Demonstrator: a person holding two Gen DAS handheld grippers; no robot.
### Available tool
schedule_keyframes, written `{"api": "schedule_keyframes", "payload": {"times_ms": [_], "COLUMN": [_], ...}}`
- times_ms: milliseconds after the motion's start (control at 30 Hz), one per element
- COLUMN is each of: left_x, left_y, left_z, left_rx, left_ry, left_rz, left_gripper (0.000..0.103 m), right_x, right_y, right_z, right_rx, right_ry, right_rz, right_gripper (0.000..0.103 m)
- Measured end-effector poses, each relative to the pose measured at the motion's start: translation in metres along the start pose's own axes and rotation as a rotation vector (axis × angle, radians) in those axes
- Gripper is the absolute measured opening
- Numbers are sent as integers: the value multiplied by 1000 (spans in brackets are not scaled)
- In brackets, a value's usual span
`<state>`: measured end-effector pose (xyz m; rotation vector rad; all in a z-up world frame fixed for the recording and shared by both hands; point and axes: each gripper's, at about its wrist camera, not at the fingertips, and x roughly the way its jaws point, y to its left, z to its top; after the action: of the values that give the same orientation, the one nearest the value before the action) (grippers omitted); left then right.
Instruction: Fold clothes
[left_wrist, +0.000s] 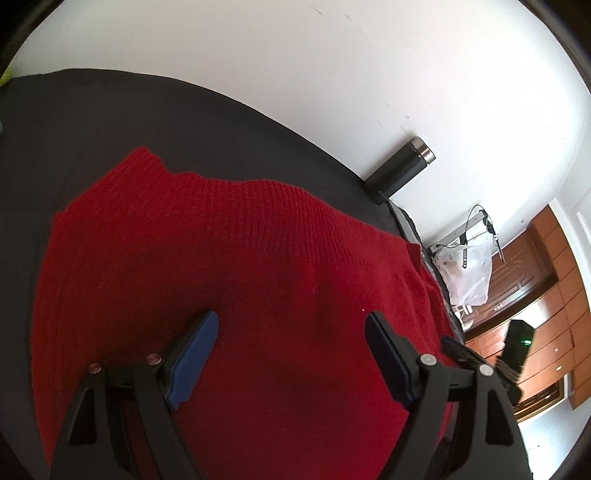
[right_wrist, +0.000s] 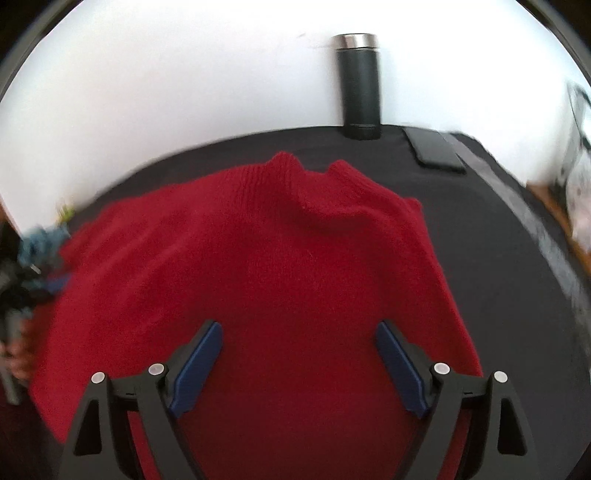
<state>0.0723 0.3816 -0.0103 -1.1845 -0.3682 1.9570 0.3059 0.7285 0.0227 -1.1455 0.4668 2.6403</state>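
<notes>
The table (right_wrist: 491, 236), covered in a black cloth, carries everything here, and the red knitted sweater (right_wrist: 280, 266) lies spread across the middle of it, its ribbed band toward the white wall (right_wrist: 184, 74). The folding looks barely begun, as far as these views show: the sweater lies mostly flat as one broad sheet, with a bunched ridge in the knit near the ribbed band and no clear fold of the body yet, so nearly all of the folding seems left to do; whether the sleeves are tucked under cannot be told. Around the sweater there is bare black cloth on the wall side and on its right, which gives room to swing a flap over. On the sweater's right the table ends at a pale strip, beyond which a white plastic bag (left_wrist: 467, 271) and a wooden door (left_wrist: 532, 280) show. A dark steel flask (right_wrist: 360, 85) stands upright beyond the sweater against the wall, well apart from the knit, and a black phone (right_wrist: 434, 151) lies flat just beside the flask. The left gripper (left_wrist: 291, 326) hangs over the sweater with its jaws spread wide and nothing between them. The right gripper (right_wrist: 299, 336) hangs likewise above the sweater's middle, jaws spread, holding nothing.
</notes>
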Motion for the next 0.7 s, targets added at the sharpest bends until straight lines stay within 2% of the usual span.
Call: {"api": "schedule_keyframes", "payload": {"times_ms": [133, 300, 533, 700], "left_x": [1, 0, -2, -1], "left_y": [-2, 0, 1, 2], "left_z": [0, -1, -1, -1], "left_rx": [11, 9, 2, -2], "left_ry": [-3, -8, -11, -11], "left_rz": [10, 12, 6, 1], "left_gripper": [85, 85, 85, 85], "right_x": [-34, -63, -76, -73], "right_y": [-31, -66, -90, -91], "right_z": [-16, -44, -75, -82], "right_rx": [111, 260, 424, 476], "right_ry": [-21, 7, 42, 44], "right_rz": [19, 25, 58, 89], "right_gripper": [87, 87, 87, 87]}}
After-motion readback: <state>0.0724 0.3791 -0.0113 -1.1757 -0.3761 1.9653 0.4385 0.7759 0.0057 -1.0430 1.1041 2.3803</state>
